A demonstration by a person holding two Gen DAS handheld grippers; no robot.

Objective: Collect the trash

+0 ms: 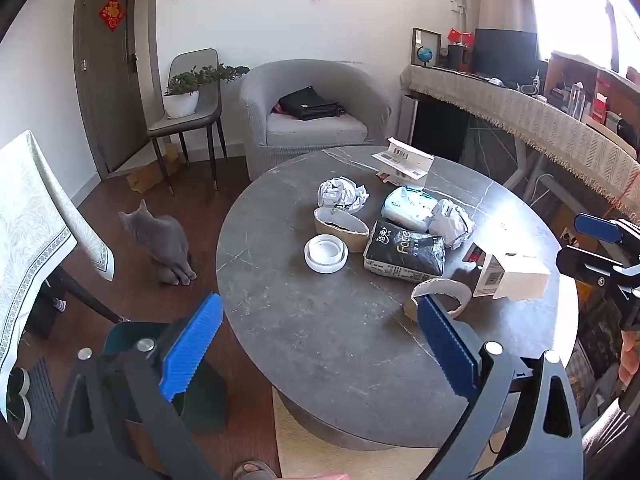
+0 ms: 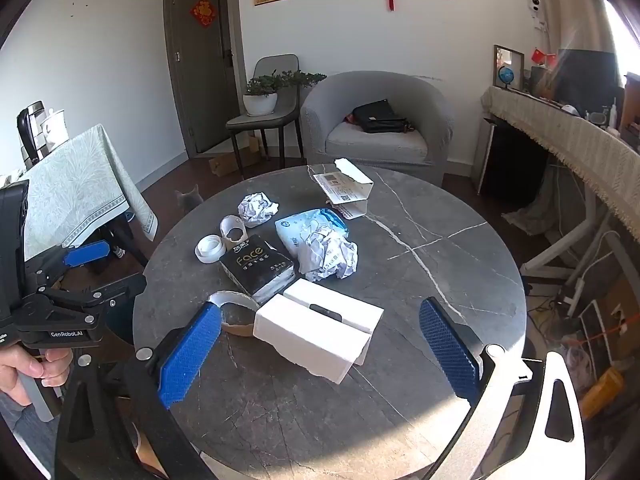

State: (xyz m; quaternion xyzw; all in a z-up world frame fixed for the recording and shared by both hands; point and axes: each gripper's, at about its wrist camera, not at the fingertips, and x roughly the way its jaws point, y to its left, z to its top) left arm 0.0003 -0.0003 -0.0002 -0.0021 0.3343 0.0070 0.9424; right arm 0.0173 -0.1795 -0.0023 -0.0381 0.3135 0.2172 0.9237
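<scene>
Both grippers hang empty over the near edge of the round table (image 2: 460,240), the left gripper (image 1: 320,344) and right gripper (image 2: 320,344) each with jaws wide apart. The trash sits bunched at the table's middle: a white box (image 2: 320,332) nearest, a torn cardboard ring (image 2: 236,314) just beside it, a black tissue pack (image 2: 258,268), crumpled paper (image 2: 330,254). The box looks broad and light; a pinch on one corner could tip or slide it into the ring. A cat (image 1: 162,240) sits on the floor beside the table.
</scene>
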